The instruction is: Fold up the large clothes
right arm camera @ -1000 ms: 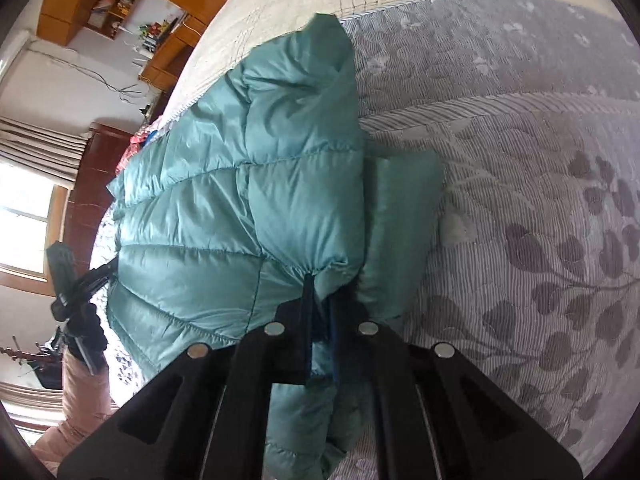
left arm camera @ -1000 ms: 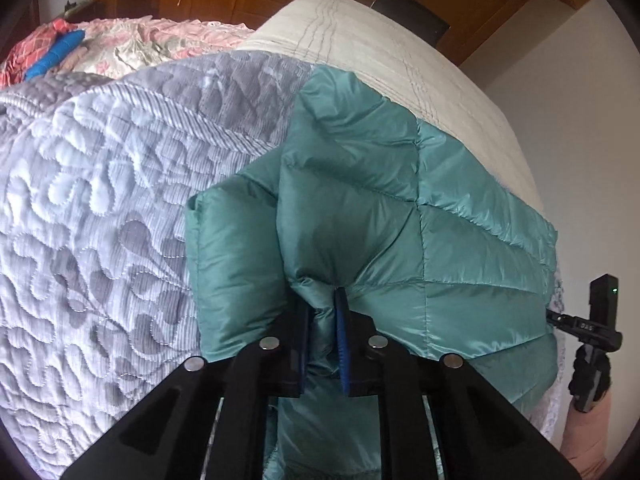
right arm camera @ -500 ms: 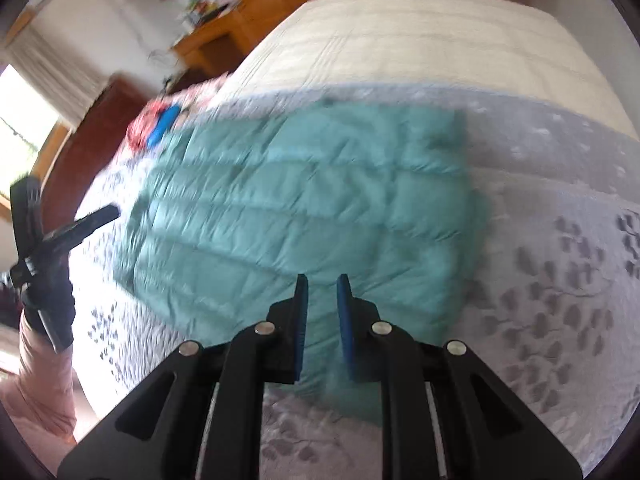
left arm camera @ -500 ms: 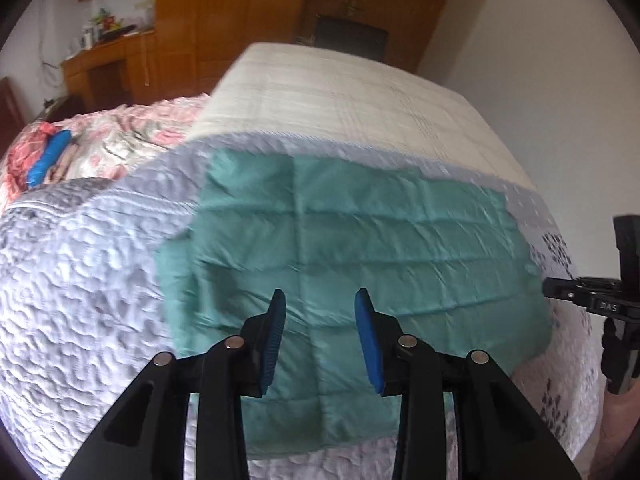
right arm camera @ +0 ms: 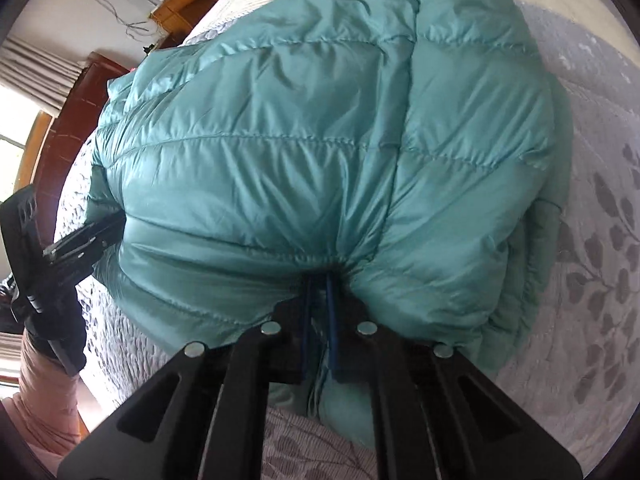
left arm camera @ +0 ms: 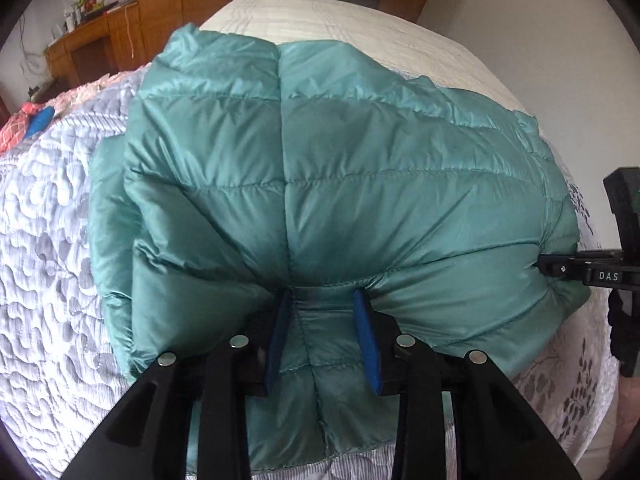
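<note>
The teal quilted down jacket (left arm camera: 340,184) lies bunched on the grey-and-white quilted bedspread (left arm camera: 44,248), its near edge lifted and puckered where both grippers meet it. The left gripper (left arm camera: 322,304) reaches forward, level, from the near edge of the bed; its blue-padded fingers (left arm camera: 366,340) stand apart with a fold of the jacket between them. They press into the fabric on both sides, though whether they truly pinch it is hard to judge from this angle. The right gripper (right arm camera: 320,284) comes in low from the near side, its blue pads almost together and clenched on a gathered tuck of the jacket (right arm camera: 320,128), with creases radiating from the pinch. In the right wrist view the person's pink-sleeved arm (right arm camera: 44,396) shows at far left, holding the other tool. Beyond the jacket, a cream bed cover (left arm camera: 360,28) runs toward wooden cabinets (left arm camera: 168,4).
</note>
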The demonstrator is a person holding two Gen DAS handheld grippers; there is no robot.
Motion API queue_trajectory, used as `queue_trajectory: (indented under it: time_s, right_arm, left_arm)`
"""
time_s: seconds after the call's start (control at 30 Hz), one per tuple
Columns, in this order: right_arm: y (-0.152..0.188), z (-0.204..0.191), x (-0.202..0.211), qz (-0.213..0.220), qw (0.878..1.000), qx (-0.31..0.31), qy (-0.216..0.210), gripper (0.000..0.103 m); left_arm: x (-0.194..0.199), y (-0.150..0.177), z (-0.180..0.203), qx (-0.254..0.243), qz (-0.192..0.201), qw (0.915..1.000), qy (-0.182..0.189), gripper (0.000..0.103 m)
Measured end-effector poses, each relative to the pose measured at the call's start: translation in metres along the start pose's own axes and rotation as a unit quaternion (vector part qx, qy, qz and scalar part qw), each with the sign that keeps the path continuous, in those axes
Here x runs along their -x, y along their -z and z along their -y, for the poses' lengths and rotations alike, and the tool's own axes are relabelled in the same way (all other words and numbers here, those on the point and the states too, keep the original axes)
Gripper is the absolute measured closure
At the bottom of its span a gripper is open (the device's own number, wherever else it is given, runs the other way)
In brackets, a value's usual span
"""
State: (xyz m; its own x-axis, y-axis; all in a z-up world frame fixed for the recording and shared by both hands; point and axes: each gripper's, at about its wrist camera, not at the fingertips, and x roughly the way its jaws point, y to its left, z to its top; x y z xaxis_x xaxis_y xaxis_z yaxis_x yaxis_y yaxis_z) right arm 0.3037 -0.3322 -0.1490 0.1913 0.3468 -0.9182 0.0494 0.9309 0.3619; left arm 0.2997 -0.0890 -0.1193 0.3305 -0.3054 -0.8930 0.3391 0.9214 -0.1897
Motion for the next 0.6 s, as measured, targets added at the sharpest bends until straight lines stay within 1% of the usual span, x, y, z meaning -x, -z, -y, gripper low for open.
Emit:
queue_trajectory:
  time_s: [0.1,0.13,0.23,0.3,0.37,0.43,0.47,0.53,0.6]
  right_arm:
    - [0.006,-0.002,0.017,0.019,1.0,0.0,0.008,0.097]
    - [0.01,-0.006,0.024,0.028,1.0,0.006,0.009,0.091]
    - [0.023,-0.018,0.042,0.044,0.999,0.027,-0.007,0.091]
    - [0.03,-0.028,0.045,0.046,0.998,0.042,-0.008,0.091]
    - [0.036,-0.035,0.039,0.038,0.998,0.049,-0.011,0.091]
    - [0.037,-0.036,0.021,0.022,0.999,0.047,0.007,0.091]
    - [0.037,-0.036,0.012,0.013,0.999,0.04,0.012,0.094]
    - [0.036,-0.031,-0.001,0.005,1.0,0.026,-0.001,0.096]
    - [0.034,-0.026,-0.003,0.003,1.0,0.011,-0.016,0.096]
  left_arm:
    - [0.014,-0.005,-0.004,0.016,-0.001,0.9998,-0.009,0.069]
    - [0.023,-0.005,-0.003,0.018,0.005,0.9998,-0.011,0.067]
    - [0.048,0.002,0.013,0.006,0.03,0.9995,-0.008,0.065]
    - [0.058,0.009,0.023,-0.008,0.037,0.9993,0.003,0.065]
    - [0.056,0.016,0.034,-0.021,0.034,0.9992,0.004,0.065]
    - [0.044,0.026,0.042,-0.032,0.018,0.9993,-0.004,0.065]
    - [0.035,0.028,0.04,-0.03,0.006,0.9995,-0.007,0.065]
    - [0.021,0.033,0.034,-0.02,-0.003,0.9998,0.001,0.064]
    - [0.021,0.033,0.031,-0.013,-0.007,0.9999,0.005,0.064]
